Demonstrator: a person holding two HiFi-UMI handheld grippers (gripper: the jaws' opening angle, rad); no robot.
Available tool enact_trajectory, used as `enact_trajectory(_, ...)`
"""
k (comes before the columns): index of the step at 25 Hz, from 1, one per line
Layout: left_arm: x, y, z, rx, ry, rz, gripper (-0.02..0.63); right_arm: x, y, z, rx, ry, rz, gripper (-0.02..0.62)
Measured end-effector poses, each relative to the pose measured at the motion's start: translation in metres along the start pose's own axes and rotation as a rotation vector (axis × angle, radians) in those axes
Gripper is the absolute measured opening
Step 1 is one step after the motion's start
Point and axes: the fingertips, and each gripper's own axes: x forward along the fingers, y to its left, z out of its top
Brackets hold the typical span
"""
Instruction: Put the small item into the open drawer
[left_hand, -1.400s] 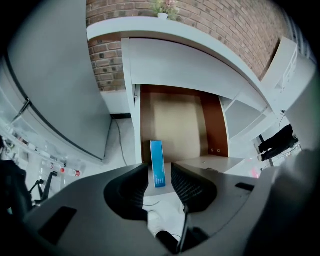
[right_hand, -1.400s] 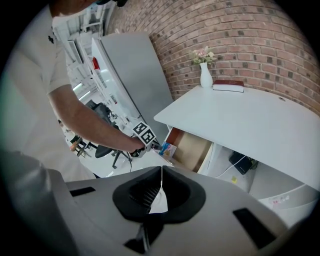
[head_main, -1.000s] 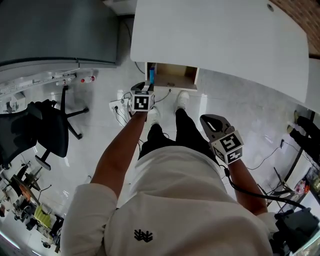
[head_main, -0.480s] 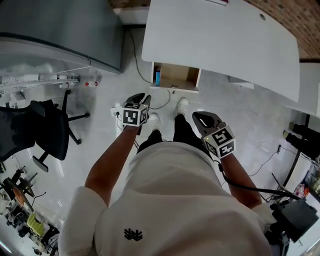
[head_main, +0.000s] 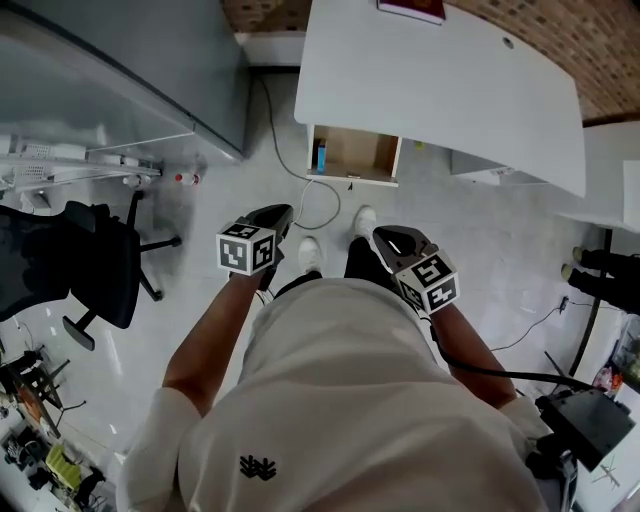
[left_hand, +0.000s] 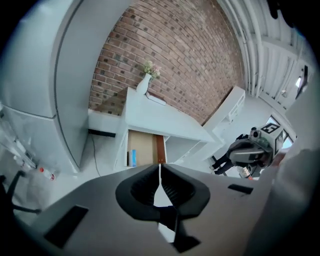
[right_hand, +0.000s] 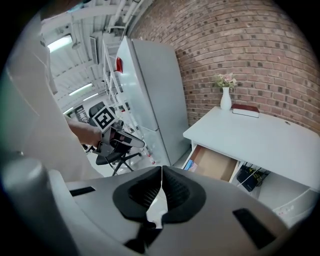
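Note:
The open wooden drawer (head_main: 358, 156) hangs under the white desk (head_main: 440, 80), and a small blue item (head_main: 320, 157) stands at its left end. My left gripper (head_main: 278, 213) is held low in front of the person's body, well short of the drawer, with its jaws shut on nothing. My right gripper (head_main: 386, 236) is beside it, also shut and empty. The left gripper view has its closed jaws (left_hand: 160, 168) pointing at the drawer (left_hand: 144, 149) and the blue item (left_hand: 132, 158). The right gripper (right_hand: 161, 171) view also takes in the drawer (right_hand: 216, 164).
A tall grey cabinet (head_main: 130, 70) stands left of the desk. A black office chair (head_main: 85, 265) is at the far left. Cables (head_main: 312, 205) lie on the floor by the drawer. A red book (head_main: 410, 10) and a vase (left_hand: 143, 84) sit on the desk.
The person has stepped back from the desk. The left gripper has drawn away from the drawer toward the body. The blue item stays in the drawer.

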Motion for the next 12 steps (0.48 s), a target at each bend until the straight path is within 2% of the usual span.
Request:
enact_trajectory(2,-0.013,-0.007,-0.002,-0.016,-0.020,-0.028,0.031,-0.003,0.009,-0.001,-0.008,-0.009,-0.009,0.031)
enact_trajectory(12,-0.066,-0.040,-0.023,0.033,-0.031,-0.128,0.031,-0.015,0.052,-0.015,-0.021,-0.019,-0.034,0.031)
